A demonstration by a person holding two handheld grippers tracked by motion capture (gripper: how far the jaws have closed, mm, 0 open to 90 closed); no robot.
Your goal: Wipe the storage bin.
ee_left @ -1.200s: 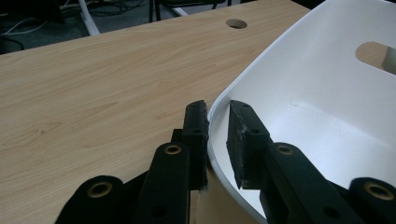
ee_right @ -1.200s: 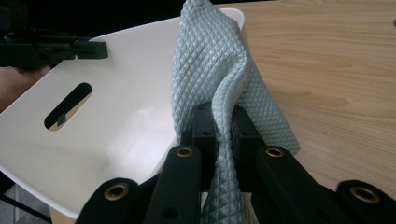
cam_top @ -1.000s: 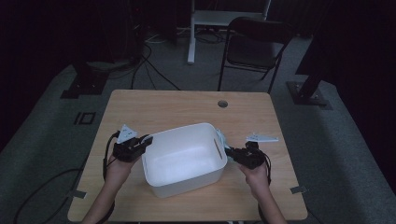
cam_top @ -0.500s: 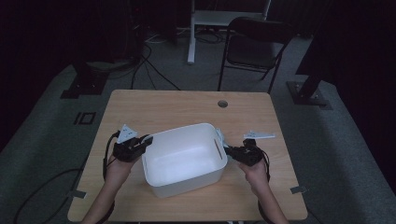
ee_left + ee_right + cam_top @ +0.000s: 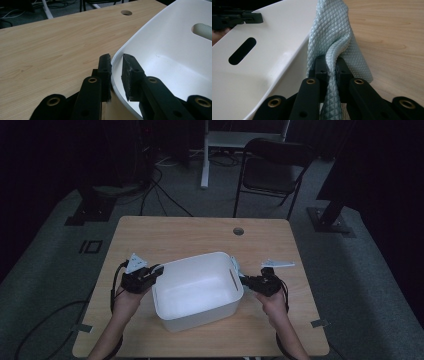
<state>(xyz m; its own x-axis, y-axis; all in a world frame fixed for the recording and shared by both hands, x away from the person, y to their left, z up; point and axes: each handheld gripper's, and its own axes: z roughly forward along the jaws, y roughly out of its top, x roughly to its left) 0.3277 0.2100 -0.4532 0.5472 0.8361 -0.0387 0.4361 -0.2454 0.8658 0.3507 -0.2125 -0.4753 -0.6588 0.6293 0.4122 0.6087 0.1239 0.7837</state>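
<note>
white tub (image 5: 197, 290) bare inside; left gripper (image 5: 116, 65) jaws straddle its rim, right gripper (image 5: 331, 65) pinches blue cloth (image 5: 332, 37).

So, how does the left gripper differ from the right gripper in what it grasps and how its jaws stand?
The left gripper straddles the rim of the white tub, one jaw outside and one inside, with a gap visible; the right gripper is shut on a light blue quilted cloth, pinched in a fold. The left one sits at the tub's left side, the right one beside its slotted right wall. Both are black and hand-held.
</note>
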